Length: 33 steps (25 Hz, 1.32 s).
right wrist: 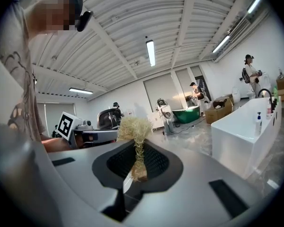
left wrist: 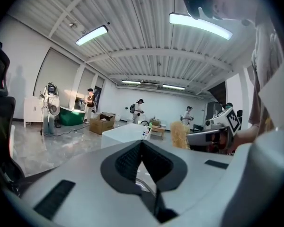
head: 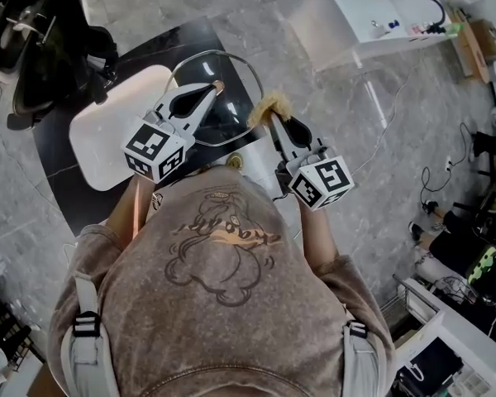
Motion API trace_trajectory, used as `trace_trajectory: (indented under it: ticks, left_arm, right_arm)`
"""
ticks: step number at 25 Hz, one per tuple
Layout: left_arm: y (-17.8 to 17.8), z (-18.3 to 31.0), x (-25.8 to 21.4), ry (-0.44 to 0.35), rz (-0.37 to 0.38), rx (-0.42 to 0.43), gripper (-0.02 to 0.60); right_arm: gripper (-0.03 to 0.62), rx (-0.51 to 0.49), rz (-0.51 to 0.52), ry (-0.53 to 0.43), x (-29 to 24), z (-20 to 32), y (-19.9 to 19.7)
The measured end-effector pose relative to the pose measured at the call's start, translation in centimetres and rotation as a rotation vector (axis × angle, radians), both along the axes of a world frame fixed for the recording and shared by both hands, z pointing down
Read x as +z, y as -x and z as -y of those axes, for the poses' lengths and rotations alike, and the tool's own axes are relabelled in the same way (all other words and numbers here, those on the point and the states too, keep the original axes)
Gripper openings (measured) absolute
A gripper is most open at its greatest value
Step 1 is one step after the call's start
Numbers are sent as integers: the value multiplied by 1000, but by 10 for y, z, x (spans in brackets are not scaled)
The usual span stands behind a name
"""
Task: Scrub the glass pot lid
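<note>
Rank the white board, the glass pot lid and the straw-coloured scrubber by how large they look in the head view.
1. white board.
2. glass pot lid, only slightly smaller; it may be nearer the camera, so these two are unsure.
3. scrubber, clearly the smallest.

The dark stone table (head: 59,184) is being viewed steeply downward, close above the shoulders (head: 215,304). The grey left gripper (left wrist: 142,143) and right gripper (right wrist: 138,148) are being looked along, seemingly level; each is being caught in the other's view.
</note>
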<state>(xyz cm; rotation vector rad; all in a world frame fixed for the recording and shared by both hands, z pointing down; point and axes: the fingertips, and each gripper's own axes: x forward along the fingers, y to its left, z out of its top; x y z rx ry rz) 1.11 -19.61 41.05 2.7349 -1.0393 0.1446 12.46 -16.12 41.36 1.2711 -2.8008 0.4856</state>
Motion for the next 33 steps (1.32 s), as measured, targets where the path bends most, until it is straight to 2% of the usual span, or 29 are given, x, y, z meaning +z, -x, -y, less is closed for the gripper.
trace_trajectory:
  ticks: [5,15,27,33]
  left_arm:
    - [-3,-4,1,-9,22,16,15]
    - [2,-13,11,29,24,-1,15]
    - [8,-18,19,64,14,-54,15]
    - [20,-8,22,47,6,-101,15]
  right_arm:
    - [44,-24,-3,8,5,1,5]
    - [44,-119,-46,-20,3,-3,25]
    - [44,-221,-55,-12,5,1,48]
    - [44,-290,-71,-14,12,17,65]
